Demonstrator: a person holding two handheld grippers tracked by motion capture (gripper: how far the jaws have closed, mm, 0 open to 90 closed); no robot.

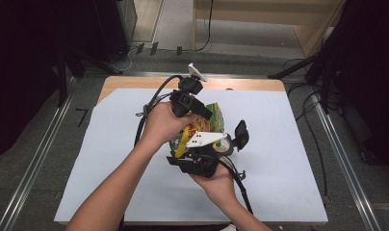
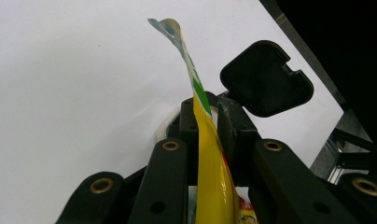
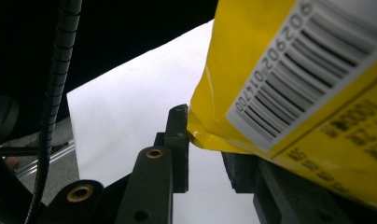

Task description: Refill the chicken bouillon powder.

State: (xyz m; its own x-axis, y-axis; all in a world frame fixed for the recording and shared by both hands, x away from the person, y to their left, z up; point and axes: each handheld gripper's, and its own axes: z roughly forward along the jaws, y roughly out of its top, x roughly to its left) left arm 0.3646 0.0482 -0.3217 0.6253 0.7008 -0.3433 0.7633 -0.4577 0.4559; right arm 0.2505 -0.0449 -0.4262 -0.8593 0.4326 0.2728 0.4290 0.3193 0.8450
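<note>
A yellow and green snack bag (image 1: 213, 120) is held up above the white sheet between both hands. My left gripper (image 1: 202, 114) comes onto its upper part from the left. In the left gripper view the jaws (image 2: 210, 116) are shut on the bag's thin flat seam (image 2: 214, 177), which sticks up past them. My right gripper (image 1: 204, 147) is under the bag's lower end. In the right gripper view the bag's barcode side (image 3: 280, 70) lies over the right jaw, and its folded bottom corner is pinched between the pads (image 3: 207, 140).
A white sheet (image 1: 279, 159) covers the wooden table (image 1: 135, 82). Cables trail from both grippers toward the person. A black rounded part of the right gripper (image 2: 266, 79) stands just beyond the left jaws. Metal rails and dark stands flank the table.
</note>
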